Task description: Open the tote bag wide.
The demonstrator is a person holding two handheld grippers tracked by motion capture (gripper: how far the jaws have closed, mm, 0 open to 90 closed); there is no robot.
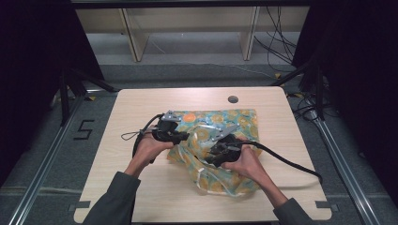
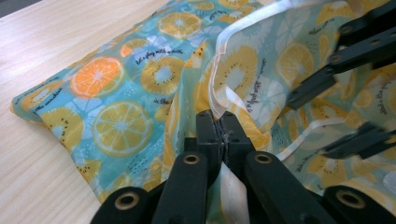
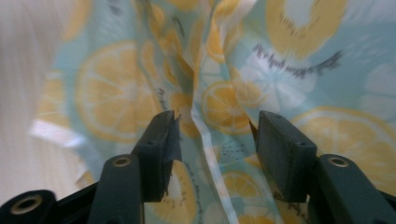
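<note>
1. Where the high view looks down on the bench [image 1: 141, 197], a citrus-print cloth [image 1: 234, 122] lies crumpled near its middle, just this side of the round cable hole [image 1: 233, 99]. Its flatter part runs left to right below that hole, and a rumpled lobe trails toward the near edge. The left claw [image 1: 187, 136] sits at the cloth's left edge; the right claw [image 1: 211, 152] is over the cloth's middle, close to the other. A digit 5 [image 1: 83, 129] is marked on the floor left of the bench.

2. Seen from the left gripper view, the left claw [image 2: 219, 122] is clenched on a white-hemmed edge of the cloth [image 2: 121, 107], which rises from between the jaws. Small script is printed among the fruit slices; only fragments such as "in the" can be read. The right claw's black linkage [image 2: 341, 60] crosses the cloth at upper right.

3. Seen from the right gripper view, the right claw [image 3: 212, 135] stands released, its jaws apart on either side of a raised fold of cloth [image 3: 299, 70]. The printed script here is too blurred to read.
</note>
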